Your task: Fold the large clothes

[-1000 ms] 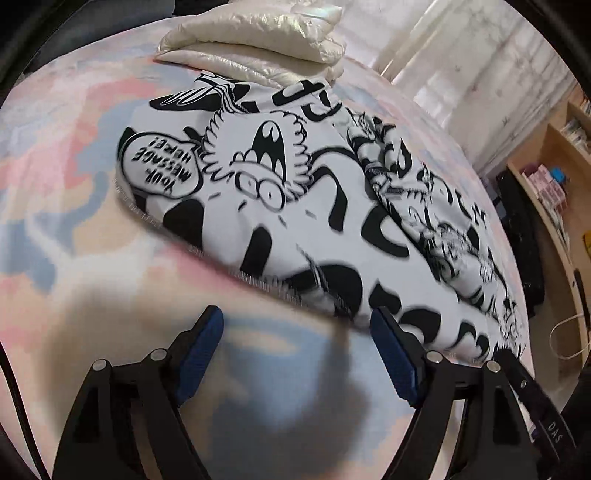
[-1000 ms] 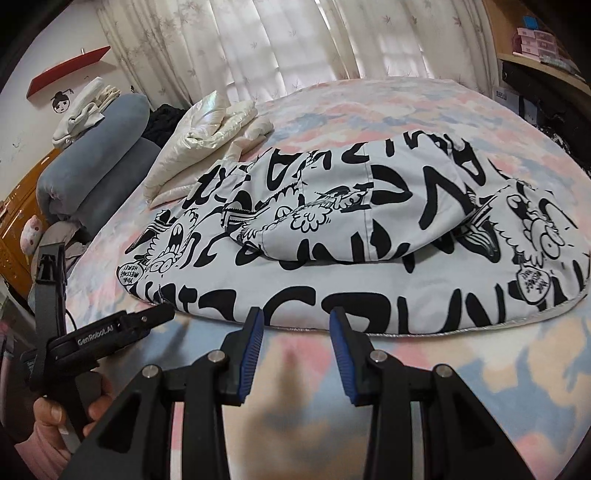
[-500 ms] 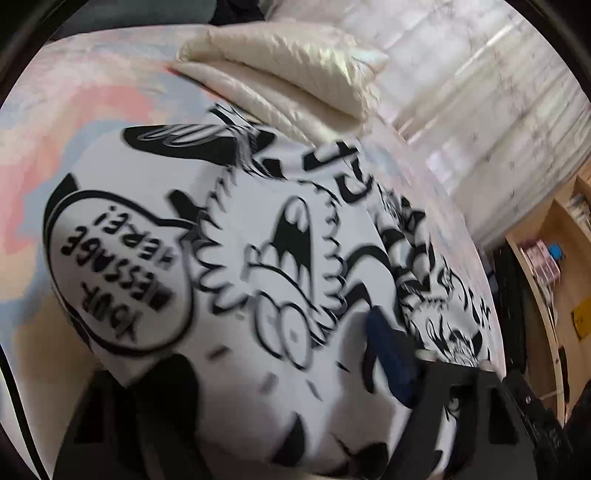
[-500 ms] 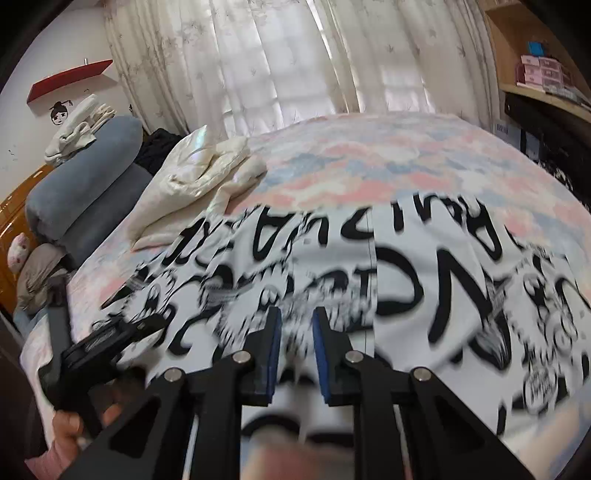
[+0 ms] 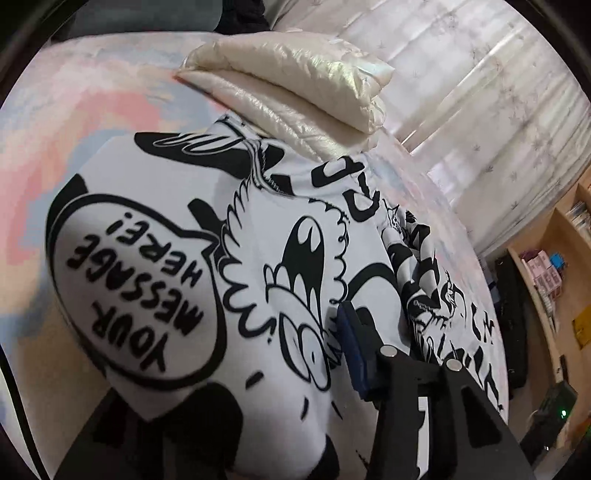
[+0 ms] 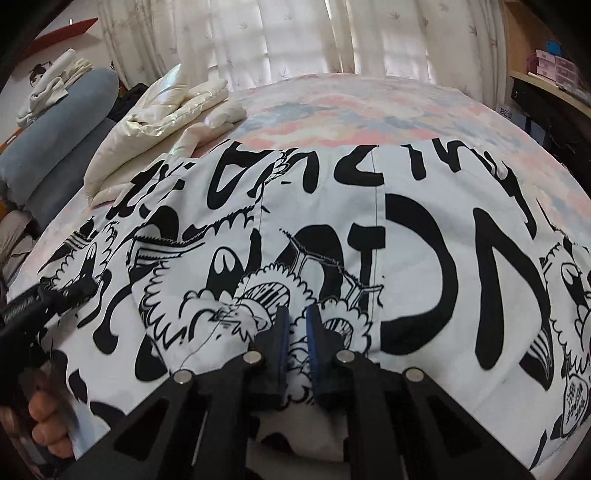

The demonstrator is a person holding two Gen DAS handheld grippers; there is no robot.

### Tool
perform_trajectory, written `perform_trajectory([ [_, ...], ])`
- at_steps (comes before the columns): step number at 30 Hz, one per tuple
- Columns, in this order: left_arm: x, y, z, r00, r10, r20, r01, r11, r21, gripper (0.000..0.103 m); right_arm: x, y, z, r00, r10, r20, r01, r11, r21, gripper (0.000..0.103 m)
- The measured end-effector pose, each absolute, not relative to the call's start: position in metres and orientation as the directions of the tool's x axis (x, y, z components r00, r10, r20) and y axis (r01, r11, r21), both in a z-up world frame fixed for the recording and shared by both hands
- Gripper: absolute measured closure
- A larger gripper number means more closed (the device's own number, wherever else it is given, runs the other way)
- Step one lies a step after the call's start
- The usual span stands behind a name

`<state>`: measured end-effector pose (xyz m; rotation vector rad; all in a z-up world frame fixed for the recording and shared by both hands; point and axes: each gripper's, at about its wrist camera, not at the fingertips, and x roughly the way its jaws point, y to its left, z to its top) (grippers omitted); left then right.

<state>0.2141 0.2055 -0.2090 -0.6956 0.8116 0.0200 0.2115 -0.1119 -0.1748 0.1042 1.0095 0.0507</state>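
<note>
**Printed garment gripped at its near edge on the bed**

A large white garment (image 6: pixel 424 229) with black cartoon print is spread across a bed (image 6: pixel 332 107) covered in pastel pink and blue. In the right wrist view, the right claw (image 6: pixel 295 328) is seen low over the near part of the cloth, its blue pads brought close together with a ridge of the printed fabric pinched between them. In the left wrist view, only one blue pad of the left claw (image 5: pixel 280 369) is visible; the other finger is hidden under draped fabric bearing a speech bubble, so the cloth is taken to be clamped between the two. The left claw is also seen at the left edge of the right wrist view, with fingers of the person's hand (image 6: pixel 48 417) below it. A folded cream quilted jacket (image 5: pixel 295 85) lies on the bed just beyond the garment, touching its far edge. Grey-blue bolsters (image 6: pixel 62 125) are stacked at the bed's head, and pale curtains (image 6: pixel 295 33) hang behind.
</note>
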Motion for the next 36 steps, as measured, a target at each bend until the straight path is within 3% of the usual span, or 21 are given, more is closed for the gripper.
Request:
perform_trajectory([
  [1, 0.216, 0.204, -0.206, 0.706, -0.228, -0.671, -0.271, 0.788, -0.553, 0.061, 0.211, -0.113, -0.176, 0.537, 0.099, -0.837, 0.006, 0.993, 0.121, 0.093],
  [5, 0.218, 0.194, -0.186, 0.73, -0.153, -0.667, -0.247, 0.85, -0.465, 0.088, 0.208, -0.12, -0.178, 0.558, 0.131, -0.82, 0.01, 0.986, 0.164, 0.093],
  [8, 0.218, 0.184, -0.168, 0.742, -0.11, -0.662, -0.217, 0.894, -0.393, 0.093, 0.205, -0.121, -0.179, 0.567, 0.14, -0.812, 0.008, 0.984, 0.176, 0.093],
  [16, 0.214, 0.147, -0.121, 0.784, -0.039, -0.62, -0.151, 0.956, -0.25, 0.096, 0.203, -0.121, -0.178, 0.573, 0.147, -0.806, 0.004, 0.983, 0.182, 0.093],
  [26, 0.2, 0.086, -0.067, 0.832, -0.05, -0.552, -0.016, 0.993, -0.114, 0.097, 0.199, -0.129, -0.18, 0.579, 0.185, -0.794, 0.005, 0.973, 0.231, 0.093],
  [36, 0.195, 0.042, -0.042, 0.835, -0.145, -0.531, 0.088, 0.987, -0.132, 0.097, 0.198, -0.151, -0.184, 0.557, 0.307, -0.772, 0.031, 0.921, 0.388, 0.093],
])
